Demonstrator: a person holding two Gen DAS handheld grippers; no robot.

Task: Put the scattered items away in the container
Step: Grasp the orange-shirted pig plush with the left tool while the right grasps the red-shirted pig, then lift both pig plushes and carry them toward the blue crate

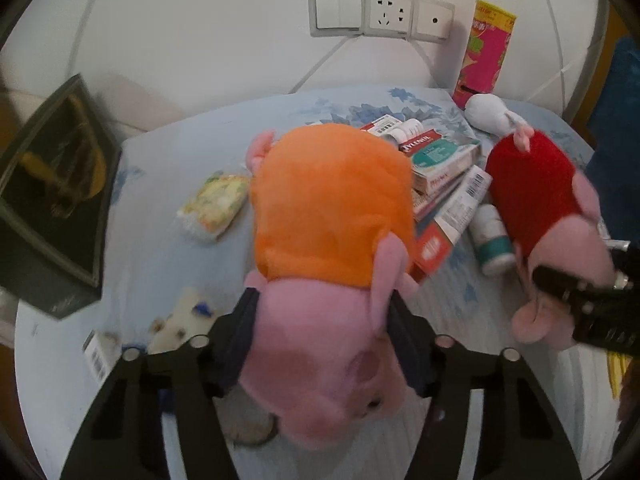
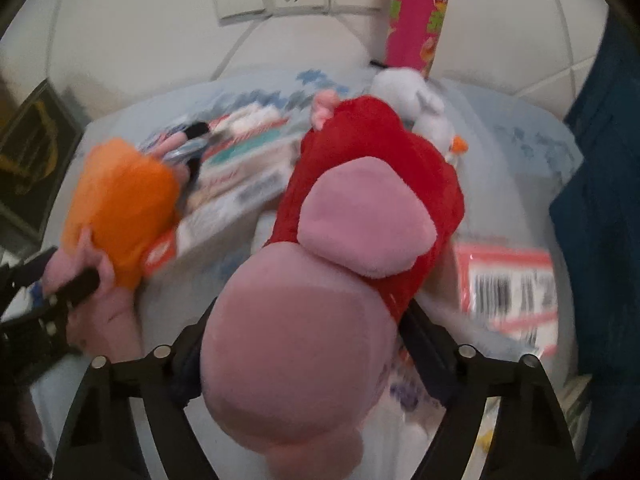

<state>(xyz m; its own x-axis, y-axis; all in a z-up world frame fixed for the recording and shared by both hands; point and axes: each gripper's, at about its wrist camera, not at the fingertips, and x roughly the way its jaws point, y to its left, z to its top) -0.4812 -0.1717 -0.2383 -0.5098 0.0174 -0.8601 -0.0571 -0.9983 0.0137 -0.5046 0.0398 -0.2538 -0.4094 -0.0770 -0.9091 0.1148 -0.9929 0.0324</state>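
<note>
In the left wrist view, the left gripper (image 1: 320, 344) is clamping the pink head of the orange-dressed pig plush (image 1: 332, 208) near the bed's (image 1: 168, 168) front edge, the dark container (image 1: 52, 204) standing at the left edge. In the right wrist view, the right gripper (image 2: 308, 344) is pinching the red-dressed pig plush (image 2: 372, 184) by its head. Soft heads may be squeezing free, dropping toys onto the medicine boxes (image 2: 240, 176).

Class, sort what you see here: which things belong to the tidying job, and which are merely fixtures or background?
Job:
- orange-dressed pig plush, between the left tongs
- red-dressed pig plush, between the right tongs
- medicine boxes
- white bottle

Background:
- wall sockets
- floral cloth
</note>
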